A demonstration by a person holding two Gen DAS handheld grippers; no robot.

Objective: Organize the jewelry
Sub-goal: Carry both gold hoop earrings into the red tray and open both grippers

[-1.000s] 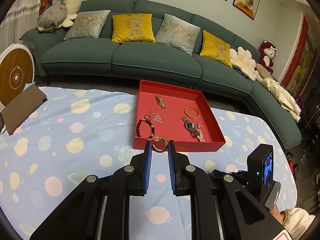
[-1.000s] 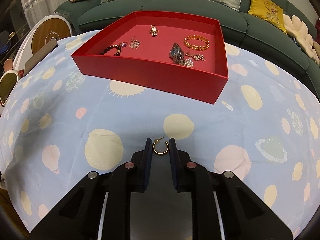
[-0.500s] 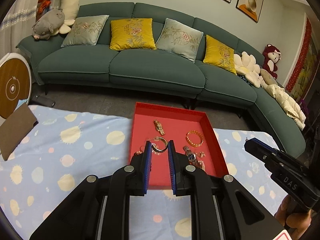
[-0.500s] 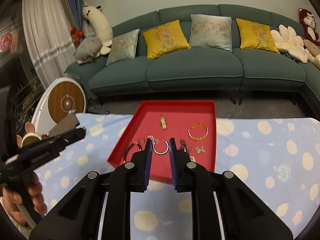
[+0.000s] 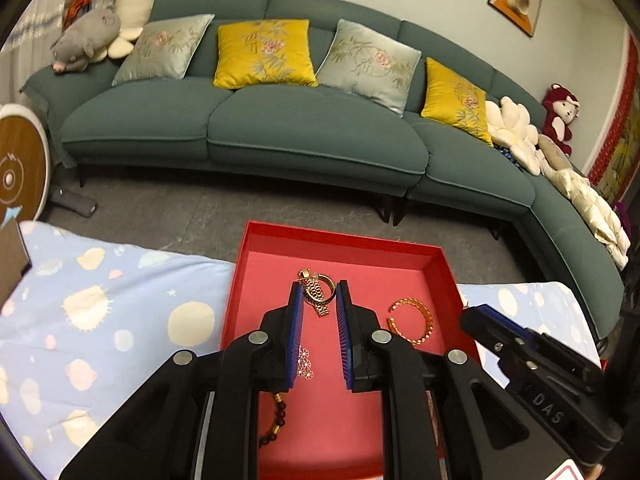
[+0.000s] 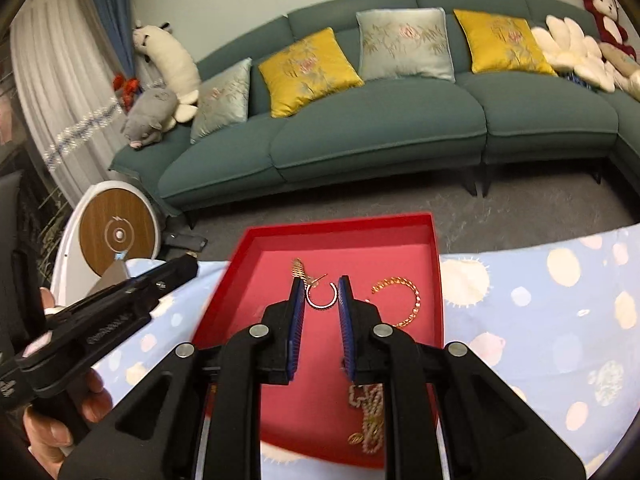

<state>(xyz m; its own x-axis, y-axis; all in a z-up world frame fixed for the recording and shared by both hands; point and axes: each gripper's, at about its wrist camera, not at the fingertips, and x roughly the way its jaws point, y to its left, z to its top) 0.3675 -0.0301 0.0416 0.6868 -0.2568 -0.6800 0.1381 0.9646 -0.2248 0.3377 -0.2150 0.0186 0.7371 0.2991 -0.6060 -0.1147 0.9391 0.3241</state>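
**Hoop earrings held over the red tray**

Blue-padded jaws of the left gripper (image 5: 319, 294) stand narrow, pinching a small gold hoop earring (image 5: 325, 289) by its sides, so the ring sits across the gap. Right gripper (image 6: 321, 295) is just as narrow, holding a matching hoop (image 6: 321, 298) the same way, its post pointing up and left. Both hang above the red tray (image 5: 240, 264), which rests on a pale blue spotted cloth (image 5: 120, 320). Lying inside the tray are a gold link bracelet (image 5: 412, 320), a short gold watch-band piece (image 5: 316, 300) seen just behind the left hoop, a dark bead bracelet (image 5: 276, 420), a small flower charm (image 5: 306, 362) and a pearl piece (image 6: 368, 412). A green sofa (image 5: 280, 128) fills the background.

These hoops look very light, stiff, thin and slick, likely to twist or pop free under uneven pressure. Gripping across the ring's widest part, as now, seems soundest, and a low, gentle release should stop them bouncing or tangling with the chains
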